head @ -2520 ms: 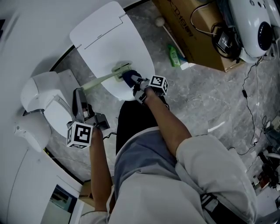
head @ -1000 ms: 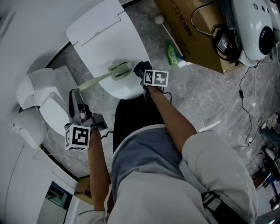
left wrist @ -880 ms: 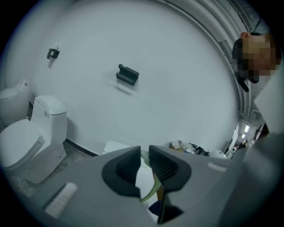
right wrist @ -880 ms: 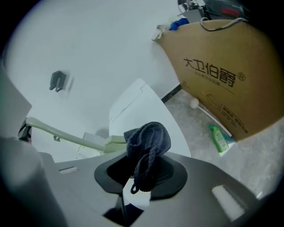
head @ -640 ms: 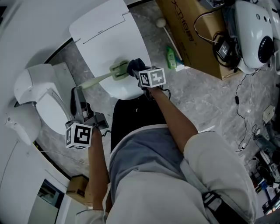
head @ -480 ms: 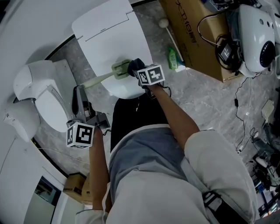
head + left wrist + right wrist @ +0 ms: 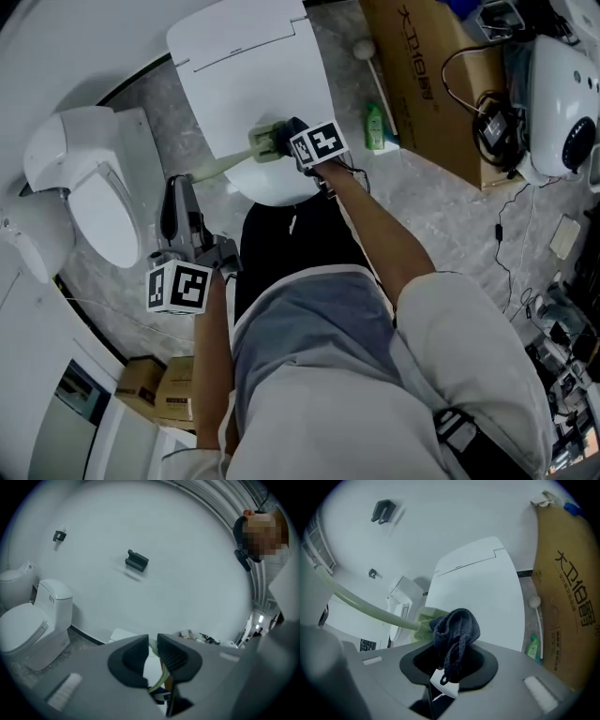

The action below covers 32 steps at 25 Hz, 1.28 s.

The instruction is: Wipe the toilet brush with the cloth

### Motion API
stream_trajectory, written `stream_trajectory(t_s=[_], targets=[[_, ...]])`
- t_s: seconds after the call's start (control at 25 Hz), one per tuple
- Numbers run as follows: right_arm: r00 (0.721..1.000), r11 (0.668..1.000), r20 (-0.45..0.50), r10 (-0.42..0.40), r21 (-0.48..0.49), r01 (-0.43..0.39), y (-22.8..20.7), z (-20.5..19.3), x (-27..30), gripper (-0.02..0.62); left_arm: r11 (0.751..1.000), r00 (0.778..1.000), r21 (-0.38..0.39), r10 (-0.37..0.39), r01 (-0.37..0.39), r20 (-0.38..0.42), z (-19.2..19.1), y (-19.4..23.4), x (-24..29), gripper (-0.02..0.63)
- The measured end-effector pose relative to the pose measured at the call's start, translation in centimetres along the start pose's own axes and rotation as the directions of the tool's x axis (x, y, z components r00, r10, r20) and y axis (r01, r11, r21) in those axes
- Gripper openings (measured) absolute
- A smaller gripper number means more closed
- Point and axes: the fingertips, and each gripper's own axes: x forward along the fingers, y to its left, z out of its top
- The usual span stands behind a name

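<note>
The pale green toilet brush point(image 7: 265, 142) hangs over a closed white toilet lid point(image 7: 246, 66). Its handle point(image 7: 211, 170) runs down-left into my left gripper point(image 7: 178, 185), which is shut on it. In the left gripper view the handle point(image 7: 160, 680) shows between the nearly closed jaws of the left gripper point(image 7: 152, 642). My right gripper point(image 7: 293, 141) is shut on a dark blue cloth point(image 7: 297, 127). In the right gripper view the cloth point(image 7: 455, 628) bulges out of the right gripper point(image 7: 450, 659) and presses against the brush head point(image 7: 424, 619).
A second white toilet point(image 7: 82, 183) stands at the left by the wall. To the right lie a green bottle point(image 7: 376, 127), a ball-tipped stick point(image 7: 364, 50), a cardboard box point(image 7: 427, 80) and a white appliance point(image 7: 562, 98) with cables on the grey stone floor.
The right gripper with the cloth drew off to the right of the brush head, then came back against it. The left gripper has kept hold of the handle.
</note>
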Motion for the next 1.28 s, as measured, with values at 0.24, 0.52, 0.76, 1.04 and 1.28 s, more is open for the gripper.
stream_trajectory(t_s=[0.24,0.52,0.76,1.04,1.28], targets=[[0.999,1.000,-0.048,0.025,0.004,-0.024,1.3,1.1,0.9,0.095,1.000,1.000,-0.010,-0.009,0.009,0.004,0.1,0.5,0.0,0.000],[0.996,0.997,-0.041,0.080,0.014,-0.079,2.7,1.4,0.2,0.095,1.000,1.000,-0.021,-0.015,0.016,0.016,0.2,0.6,0.0,0.000],[0.996,0.996,-0.041,0.084,-0.004,-0.085,3.4,1.5,-0.4,0.095,1.000,1.000,-0.028,-0.013,0.014,0.024,0.2,0.6,0.0,0.000],[0.995,0.995,-0.032,0.097,-0.015,-0.097,4.4,1.7,-1.6,0.095,0.999,0.999,-0.036,-0.020,0.022,0.045,0.3,0.7,-0.2,0.000],[0.994,0.994,-0.027,0.108,-0.016,-0.109,5.0,1.8,-2.5,0.095,0.999,0.998,-0.048,-0.018,0.020,0.054,0.2,0.9,-0.4,0.000]])
